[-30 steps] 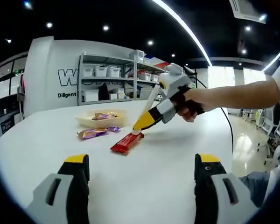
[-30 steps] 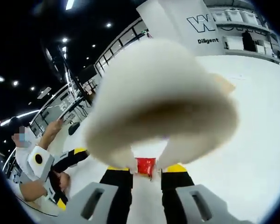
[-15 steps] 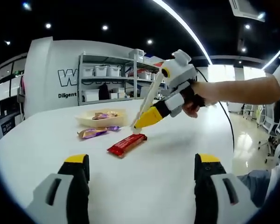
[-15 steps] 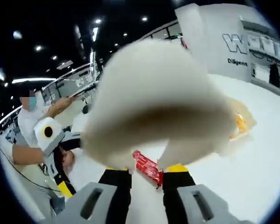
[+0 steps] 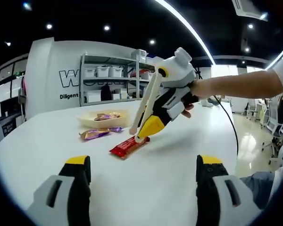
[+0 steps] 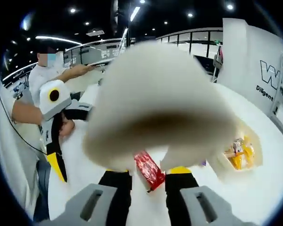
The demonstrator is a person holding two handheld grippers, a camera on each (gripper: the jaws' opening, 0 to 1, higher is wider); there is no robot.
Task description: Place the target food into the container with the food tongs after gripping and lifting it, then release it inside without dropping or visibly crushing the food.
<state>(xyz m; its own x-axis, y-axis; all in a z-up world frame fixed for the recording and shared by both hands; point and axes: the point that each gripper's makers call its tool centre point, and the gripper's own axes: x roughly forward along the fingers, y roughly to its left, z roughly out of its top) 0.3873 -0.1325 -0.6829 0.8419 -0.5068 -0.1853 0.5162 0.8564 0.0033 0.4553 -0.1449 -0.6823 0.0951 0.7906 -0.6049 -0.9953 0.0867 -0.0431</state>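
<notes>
A red snack bar [image 5: 127, 147] lies on the white table [image 5: 151, 188], with the tips of the white food tongs [image 5: 142, 110] at its right end. My right gripper [image 5: 148, 128] is shut on the tongs and reaches in from the right. In the right gripper view the blurred tongs [image 6: 160, 103] loom close. There the red bar [image 6: 148, 169] shows between the tong arms, just above my right gripper [image 6: 148, 178]. The cream container [image 5: 104, 120] behind the bar holds wrapped snacks. My left gripper [image 5: 144, 162] is open over bare table.
A purple-wrapped snack [image 5: 96, 134] lies in front of the container [image 6: 240, 155]. A person holds the left gripper [image 6: 56, 165] at the left of the right gripper view. Shelves with bins [image 5: 113, 82] stand beyond the table's far edge.
The right gripper has tipped steeper and come nearer, its tongs staying at the bar's end. The bar has turned slightly on the table. The right gripper view has swung round. The left gripper stayed still.
</notes>
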